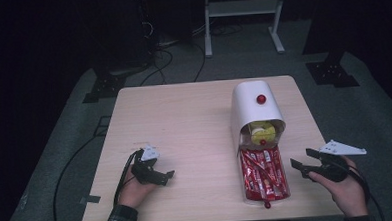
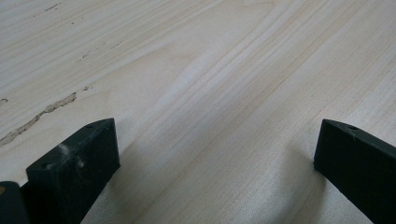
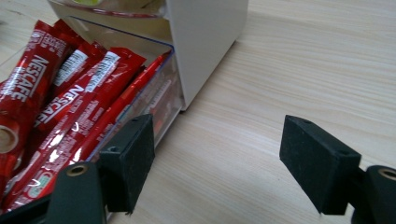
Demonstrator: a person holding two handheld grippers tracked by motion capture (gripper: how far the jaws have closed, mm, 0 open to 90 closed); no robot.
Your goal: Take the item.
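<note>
A white cabinet (image 1: 254, 105) with a red knob (image 1: 261, 98) stands on the right half of the wooden table (image 1: 184, 121). Its clear lower drawer (image 1: 242, 181) is pulled out toward me and holds several red Nescafe sachets (image 1: 264, 172). Something yellow (image 1: 262, 132) sits in the compartment above. My right gripper (image 1: 300, 157) hovers just right of the drawer, open and holding nothing. In the right gripper view (image 3: 217, 154), one jaw stands close beside the drawer wall (image 3: 159, 93), with the sachets (image 3: 60, 88) beyond it. My left gripper (image 1: 168, 177) rests open on bare wood at front left (image 2: 217, 154).
The drawer's front, with a small red knob (image 1: 267, 204), reaches almost to the table's near edge. On the floor behind the table are a white frame (image 1: 242, 8), black stand bases (image 1: 103, 87) and cables (image 1: 166, 56). Bare wood lies between the left gripper and the cabinet.
</note>
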